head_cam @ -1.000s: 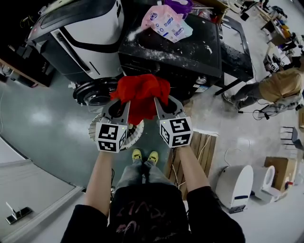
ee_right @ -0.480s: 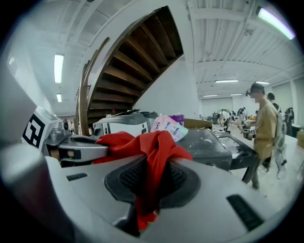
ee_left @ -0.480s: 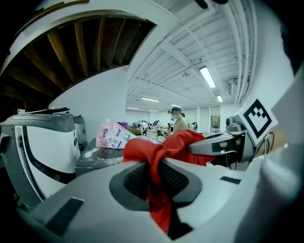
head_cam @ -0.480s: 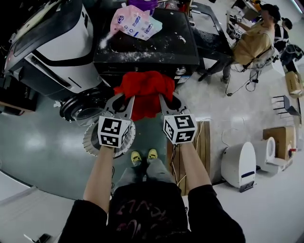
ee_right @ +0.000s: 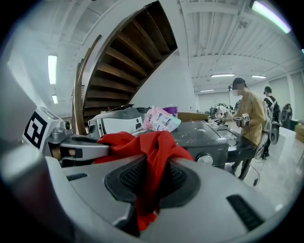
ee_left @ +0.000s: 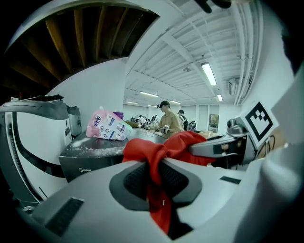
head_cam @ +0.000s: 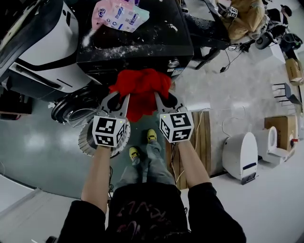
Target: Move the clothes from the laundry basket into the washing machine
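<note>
A red garment point(head_cam: 140, 89) hangs bunched between my two grippers, just in front of the black washing machine point(head_cam: 137, 45). My left gripper point(head_cam: 117, 98) is shut on its left part and my right gripper point(head_cam: 163, 98) on its right part. In the left gripper view the red garment point(ee_left: 156, 159) is pinched between the pads of the left gripper point(ee_left: 153, 179), and in the right gripper view the red garment point(ee_right: 153, 149) is pinched in the right gripper point(ee_right: 151, 179). The machine's round door point(head_cam: 71, 110) stands open at lower left. The white round laundry basket point(head_cam: 86, 141) sits on the floor under my left hand.
A pink detergent bag point(head_cam: 118, 14) lies on the machine's dusty top. A large white and black appliance point(head_cam: 40, 45) stands to its left. A wooden pallet point(head_cam: 199, 142) and a white unit point(head_cam: 240, 154) are at the right. A person point(head_cam: 247, 14) sits at a desk far right.
Both grippers carried the red garment forward, closer to the washing machine's front. The person holding them has stepped forward, and the basket now lies further back under the left hand.
</note>
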Demonstrator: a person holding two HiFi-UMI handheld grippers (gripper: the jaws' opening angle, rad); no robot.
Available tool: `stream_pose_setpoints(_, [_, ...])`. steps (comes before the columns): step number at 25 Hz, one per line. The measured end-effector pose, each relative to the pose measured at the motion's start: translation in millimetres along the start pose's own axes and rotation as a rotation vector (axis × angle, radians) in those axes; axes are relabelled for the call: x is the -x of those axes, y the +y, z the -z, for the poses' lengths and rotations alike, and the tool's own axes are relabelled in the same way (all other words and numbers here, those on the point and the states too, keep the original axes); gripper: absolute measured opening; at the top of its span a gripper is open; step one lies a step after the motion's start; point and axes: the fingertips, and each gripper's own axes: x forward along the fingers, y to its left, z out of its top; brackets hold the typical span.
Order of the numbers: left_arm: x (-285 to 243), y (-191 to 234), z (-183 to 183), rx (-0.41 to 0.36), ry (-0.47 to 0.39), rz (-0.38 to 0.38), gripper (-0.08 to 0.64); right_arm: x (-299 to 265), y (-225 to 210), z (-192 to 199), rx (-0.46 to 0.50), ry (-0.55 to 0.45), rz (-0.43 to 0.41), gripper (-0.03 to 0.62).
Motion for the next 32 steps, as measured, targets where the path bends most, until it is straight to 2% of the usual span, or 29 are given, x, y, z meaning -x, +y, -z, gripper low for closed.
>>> stream_pose_setpoints(6, [-26.2, 13.1, 23.1, 0.076, 0.016, -0.04, 0.055, -25.9, -14.2, 26.1, -0.028, 0.021, -0.041, 0.067])
stream_pose_setpoints(11, [-47.9, 20.5, 50.7, 0.081, 0.044, -0.083, 0.055, -49.8, -26.0, 51.6, -0.034, 0.058, -0.077, 0.067])
stream_pose_setpoints(16, [-72.4, 25.7, 79.2, 0.126, 0.05, -0.117, 0.055, -70.5, -41.9, 76.8, -0.038, 0.083, -0.1, 0.067])
stream_pose_setpoints(24, [-89.5, 27.1, 110.6, 0.127, 0.07, -0.111, 0.055, -85.6, -52.5, 106.9, -0.049, 0.112, -0.106, 0.067])
stream_pose_setpoints(32, [-101.0, 44.0, 145.6, 0.146, 0.033, -0.129, 0.055, -107.9, -50.0, 138.1, -0.044, 0.08, -0.091, 0.067])
